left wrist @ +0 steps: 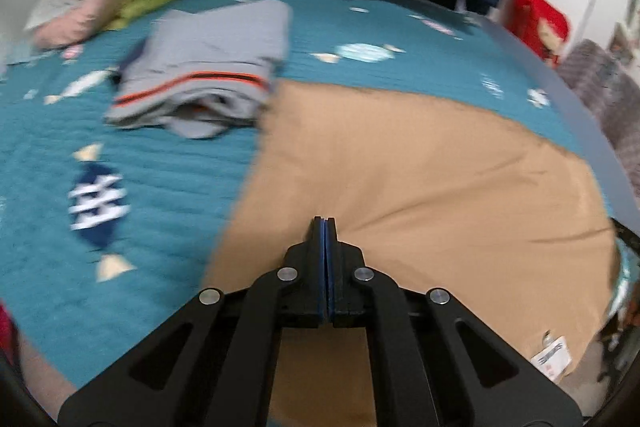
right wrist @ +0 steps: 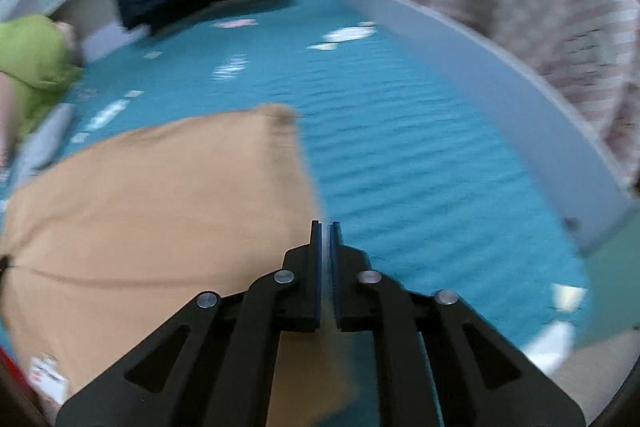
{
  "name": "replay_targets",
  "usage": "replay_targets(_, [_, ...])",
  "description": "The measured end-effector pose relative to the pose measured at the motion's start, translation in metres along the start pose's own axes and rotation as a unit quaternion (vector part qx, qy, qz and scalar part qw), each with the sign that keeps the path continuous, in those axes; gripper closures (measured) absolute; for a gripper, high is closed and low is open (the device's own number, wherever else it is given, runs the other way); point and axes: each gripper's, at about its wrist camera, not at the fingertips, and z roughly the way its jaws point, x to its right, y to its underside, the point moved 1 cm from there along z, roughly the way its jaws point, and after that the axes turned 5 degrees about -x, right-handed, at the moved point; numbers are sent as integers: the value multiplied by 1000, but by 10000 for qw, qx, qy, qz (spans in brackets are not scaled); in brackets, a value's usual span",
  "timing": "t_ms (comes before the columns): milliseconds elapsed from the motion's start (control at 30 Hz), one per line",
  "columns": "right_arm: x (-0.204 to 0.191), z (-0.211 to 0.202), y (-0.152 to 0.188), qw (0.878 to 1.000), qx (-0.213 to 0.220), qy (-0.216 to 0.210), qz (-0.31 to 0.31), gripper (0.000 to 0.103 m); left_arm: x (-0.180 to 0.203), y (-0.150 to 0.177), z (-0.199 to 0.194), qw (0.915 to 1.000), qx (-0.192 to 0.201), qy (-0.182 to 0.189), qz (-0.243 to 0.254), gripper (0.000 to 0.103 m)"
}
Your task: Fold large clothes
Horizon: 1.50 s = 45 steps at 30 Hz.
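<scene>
- Tan garment [left wrist: 420, 187], centre-right in the left view, lies spread on the teal bedspread [left wrist: 168, 179].
- Left gripper [left wrist: 325, 223] is clenched, pinching its fabric, apparently mid-fold.
- Right gripper [right wrist: 325, 227] is slightly parted, holding nothing; next it likely needs the garment's right edge.

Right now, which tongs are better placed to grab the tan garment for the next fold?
Left. The left tongs hover shut directly over the tan garment, pointing at its middle. The right tongs sit at its edge, mostly over the teal bedspread, with only a narrow gap between the pads.
</scene>
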Motion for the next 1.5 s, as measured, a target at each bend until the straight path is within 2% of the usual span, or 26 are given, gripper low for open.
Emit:
replay_targets(100, [-7, -17, 6, 9992, 11, -386, -65, 97, 2, 0, -13, 10000, -37, -52, -33, 100])
replay_targets(167, [-45, -29, 10, 9956, -1, -769, -538, 97, 20, 0, -22, 9997, -59, 228, 41, 100])
replay_targets(200, [-64, -34, 14, 9909, -72, -1107, -757, 97, 29, -1, -24, 9991, -100, 405, 84, 100])
replay_targets(267, [-97, -39, 25, 9768, -332, -1829, -1066, 97, 53, 3, -26, 9960, -268, 814, 233, 100])
replay_targets(333, [-129, -39, 38, 9594, -588, -2374, -1405, 97, 69, 11, -23, 9923, -448, 1098, 364, 100])
replay_targets(433, [-163, -26, 61, 9393, -1047, -2632, -1936, 97, 88, 29, -6, 9856, -970, 1232, 629, 100])
replay_targets(467, [-169, -18, 72, 9342, -1256, -2626, -2064, 97, 90, 35, -1, 9840, -1101, 1224, 681, 100])
replay_targets(533, [-165, -4, 84, 9322, -1520, -2454, -2186, 99, 86, 45, 5, 9826, -1270, 1197, 643, 100])
replay_targets(567, [-157, 0, 86, 9330, -1585, -2386, -2178, 103, 83, 49, 6, 9821, -1303, 1220, 598, 101])
replay_targets(667, [-127, -3, 87, 9373, -1642, -2349, -1984, 103, 62, 62, -2, 9843, -1245, 1081, 629, 101])
replay_targets(767, [-92, -7, 83, 9512, -1634, -1883, -1819, 103, 44, 73, -9, 9849, -1350, 896, 611, 101])
replay_targets(833, [-67, -8, 84, 9596, -1679, -1617, -1575, 103, 27, 76, -12, 9856, -1454, 758, 407, 101])
replay_targets(900, [-47, -6, 82, 9655, -1761, -1374, -1343, 103, 16, 79, -15, 9863, -1554, 399, 391, 101])
replay_targets(933, [-37, -8, 81, 9666, -1784, -1404, -1190, 103, 10, 80, -17, 9862, -1583, 275, 396, 100])
replay_targets(1033, [-29, -19, 72, 9738, -1676, -1052, -1118, 103, -10, 77, -27, 9865, -1602, -106, 320, 100])
replay_targets(1100, [-27, -24, 66, 9772, -1557, -770, -1221, 97, -23, 71, -37, 9872, -1569, -204, 197, 100])
replay_targets(1167, [-18, -30, 52, 9799, -1563, -859, -900, 97, -33, 62, -49, 9887, -1479, -205, 99, 100])
replay_targets(1233, [-6, -35, 31, 9794, -1447, -1370, -325, 97, -37, 53, -57, 9904, -1365, -200, 77, 99])
replay_targets(1300, [-4, -39, 4, 9794, -1240, -1595, -33, 88, -37, 38, -64, 9926, -1201, -195, 9, 97])
replay_targets(1333, [-5, -38, -8, 9807, -1112, -1610, 15, 65, -37, 26, -66, 9943, -1057, -145, -82, 94])
replay_targets(1367, [-3, -36, -19, 9814, -1000, -1639, 35, 36, -36, 23, -67, 9951, -976, -87, -145, 78])
replay_targets(1400, [-4, -32, -34, 9819, -836, -1696, 49, 30, -35, 11, -65, 9964, -811, 54, -252, 53])
replay_targets(1467, [-6, -20, -52, 9813, -845, -1730, 34, 24, -31, -14, -58, 9975, -489, 239, -445, 32])
replay_targets(1500, [-10, -6, -65, 9810, -891, -1722, -16, 23, -31, -23, -54, 9970, -447, 404, -476, 25])
